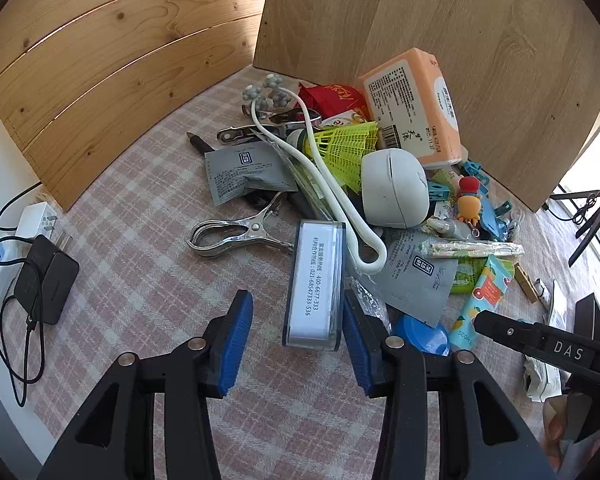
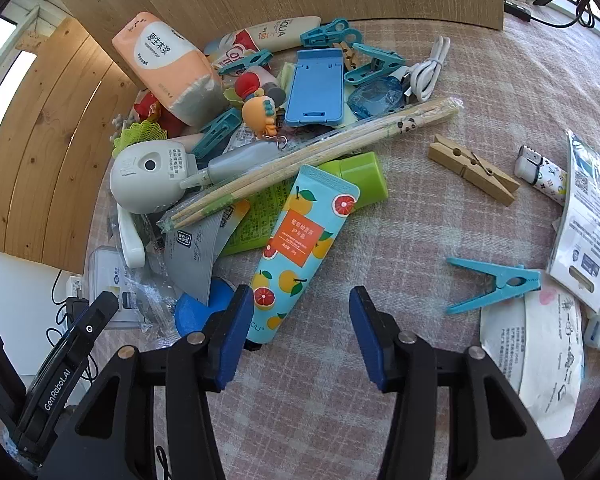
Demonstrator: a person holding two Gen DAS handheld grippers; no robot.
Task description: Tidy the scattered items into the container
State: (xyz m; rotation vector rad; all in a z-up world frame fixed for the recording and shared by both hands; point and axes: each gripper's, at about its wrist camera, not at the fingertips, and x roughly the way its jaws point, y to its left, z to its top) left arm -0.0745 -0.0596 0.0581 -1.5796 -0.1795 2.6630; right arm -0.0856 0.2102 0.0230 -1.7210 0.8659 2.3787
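Note:
A heap of small items lies on a checked cloth against wooden boards. My left gripper (image 1: 296, 336) is open, its blue pads on either side of the near end of a clear plastic box (image 1: 316, 286) with a white label. A metal clip (image 1: 236, 234) lies to the left of it. My right gripper (image 2: 302, 330) is open and empty, with the cap end of an orange-print hand cream tube (image 2: 300, 248) next to its left pad. A blue clothespin (image 2: 496, 284) and a wooden clothespin (image 2: 472, 168) lie apart to the right. No container shows.
A tissue pack (image 1: 414, 106), white round device (image 1: 394, 188), yellow shuttlecock (image 1: 348, 144) and chopsticks (image 2: 312, 160) are in the heap. A power strip with chargers (image 1: 40, 276) lies at the left edge. Paper packets (image 2: 540, 356) lie at the right.

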